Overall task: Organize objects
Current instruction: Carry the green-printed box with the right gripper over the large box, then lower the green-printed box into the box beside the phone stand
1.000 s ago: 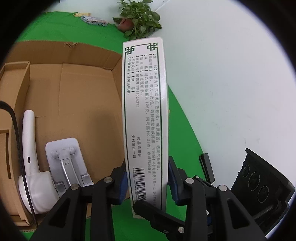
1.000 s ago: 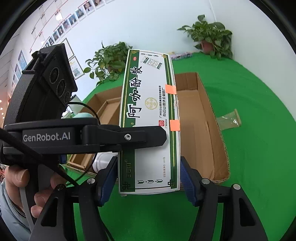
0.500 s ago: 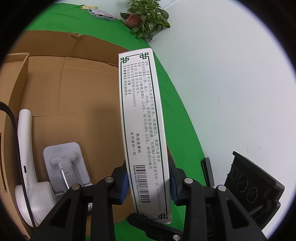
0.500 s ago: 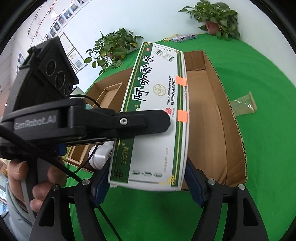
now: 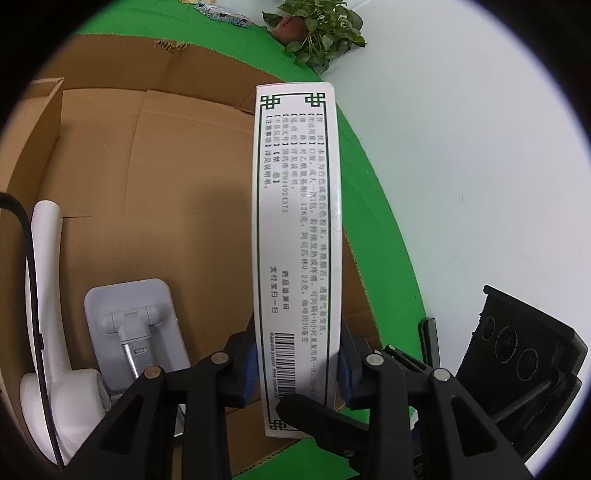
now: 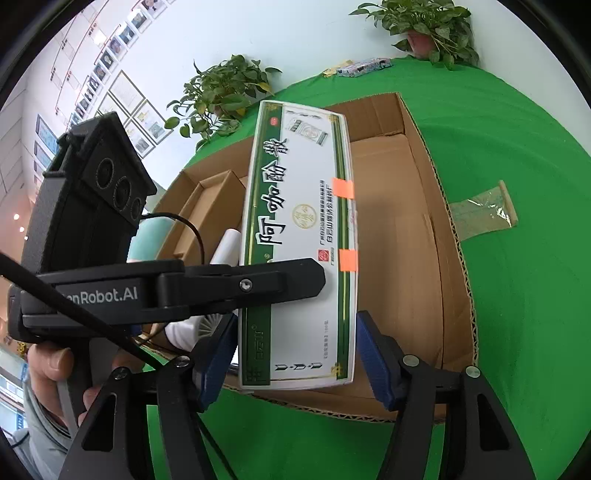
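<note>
My left gripper (image 5: 297, 363) is shut on a long white and green medicine box (image 5: 297, 236), holding it by its two broad faces above the open cardboard box (image 5: 155, 192). The medicine box (image 6: 301, 236) shows its printed front in the right wrist view, with the left gripper's finger (image 6: 240, 286) across it. My right gripper (image 6: 295, 360) is open, its blue pads on either side of the box's near end without touching it. The cardboard box (image 6: 417, 236) lies on the green table.
Inside the cardboard box lie a white handheld fan (image 5: 48, 332) with a black cable and a grey phone stand (image 5: 136, 328). A clear plastic bag (image 6: 484, 214) lies on the green cloth right of the box. Potted plants (image 6: 428, 26) stand at the table's far edge.
The left gripper has carried the medicine box forward and down over the cardboard box. The right gripper has followed, staying open around the box's near end.
</note>
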Demonstrator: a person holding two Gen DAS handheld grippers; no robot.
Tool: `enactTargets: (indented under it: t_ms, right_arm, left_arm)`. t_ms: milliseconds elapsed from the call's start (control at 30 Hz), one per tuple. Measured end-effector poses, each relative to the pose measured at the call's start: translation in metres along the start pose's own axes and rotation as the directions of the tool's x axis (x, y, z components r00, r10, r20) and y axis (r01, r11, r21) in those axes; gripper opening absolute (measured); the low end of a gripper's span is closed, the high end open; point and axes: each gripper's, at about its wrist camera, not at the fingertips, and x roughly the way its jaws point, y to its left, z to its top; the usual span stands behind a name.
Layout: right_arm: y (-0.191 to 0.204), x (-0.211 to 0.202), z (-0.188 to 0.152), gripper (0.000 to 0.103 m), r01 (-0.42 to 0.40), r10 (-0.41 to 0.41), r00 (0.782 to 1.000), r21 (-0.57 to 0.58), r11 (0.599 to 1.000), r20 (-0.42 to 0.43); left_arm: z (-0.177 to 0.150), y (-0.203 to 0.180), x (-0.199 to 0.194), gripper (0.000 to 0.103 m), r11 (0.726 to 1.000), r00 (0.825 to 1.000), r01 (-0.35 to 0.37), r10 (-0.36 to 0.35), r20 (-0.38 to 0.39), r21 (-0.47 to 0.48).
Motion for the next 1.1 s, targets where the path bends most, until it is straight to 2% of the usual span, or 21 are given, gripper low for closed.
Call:
enactTargets:
  t_ms: [133,233,267,367,433,533,667,700,733,833,933,1000,1067,1100]
  right_arm:
    - [-0.002,0.009,-0.003,0.060,0.019,-0.019,1.000,-0.002,1.000,-0.007]
    - [0.003,0.015,-0.003,0.059,0.046,-0.046,0.999,-0.024,0.999,-0.018]
    - [0.005,0.016,-0.003,0.059,0.053,-0.053,0.998,-0.030,0.998,-0.022]
    - [0.012,0.023,-0.003,0.059,0.124,-0.125,0.992,-0.048,0.991,-0.032]
    - [0.011,0.029,-0.002,0.059,0.175,-0.177,0.983,-0.046,0.983,-0.053]
    - [0.014,0.037,-0.001,0.059,0.229,-0.234,0.970,-0.068,0.971,-0.068]
    - [0.023,0.054,-0.005,0.062,0.241,-0.252,0.960,-0.097,0.966,-0.122]
    - [0.025,0.060,-0.006,0.063,0.255,-0.270,0.954,-0.117,0.960,-0.129]
    - [0.025,0.064,-0.006,0.065,0.266,-0.283,0.949,-0.128,0.955,-0.141]
    - [0.024,0.064,-0.002,0.073,0.277,-0.294,0.942,-0.119,0.953,-0.161]
    - [0.025,0.054,0.004,0.074,0.288,-0.299,0.944,-0.094,0.953,-0.137]
    - [0.025,0.049,0.008,0.074,0.285,-0.294,0.948,-0.084,0.955,-0.121]
    - [0.024,0.052,0.010,0.069,0.284,-0.292,0.947,-0.078,0.956,-0.131]
    - [0.022,0.056,0.010,0.060,0.279,-0.286,0.946,-0.069,0.958,-0.151]
  left_arm:
    - [0.000,0.004,0.001,0.036,1.000,1.000,-0.019,0.019,-0.020,-0.014]
    - [-0.001,0.006,-0.004,0.041,0.998,0.998,-0.064,0.064,-0.020,-0.018]
    - [-0.002,0.007,-0.007,0.047,0.996,0.996,-0.090,0.089,-0.016,-0.022]
    - [-0.005,0.010,-0.028,0.053,0.980,0.980,-0.196,0.198,0.029,-0.038]
    - [-0.007,0.012,-0.044,0.053,0.975,0.973,-0.220,0.221,0.068,-0.028]
    - [-0.017,0.011,-0.072,0.053,0.961,0.952,-0.278,0.277,0.132,-0.014]
    - [-0.025,0.023,-0.104,0.053,0.943,0.926,-0.334,0.329,0.186,-0.005]
    - [-0.023,-0.003,-0.095,0.053,0.941,0.923,-0.339,0.335,0.192,-0.012]
    - [-0.015,0.018,-0.111,0.053,0.940,0.921,-0.340,0.338,0.194,-0.023]
    - [-0.020,0.043,-0.119,0.053,0.934,0.913,-0.351,0.357,0.200,-0.066]
    - [-0.047,0.045,-0.152,0.053,0.930,0.906,-0.352,0.366,0.212,-0.101]
    - [-0.050,0.053,-0.156,0.053,0.932,0.908,-0.343,0.361,0.212,-0.117]
    - [-0.054,0.059,-0.156,0.053,0.935,0.910,-0.334,0.353,0.217,-0.122]
    - [-0.055,0.061,-0.158,0.053,0.936,0.911,-0.329,0.350,0.218,-0.125]
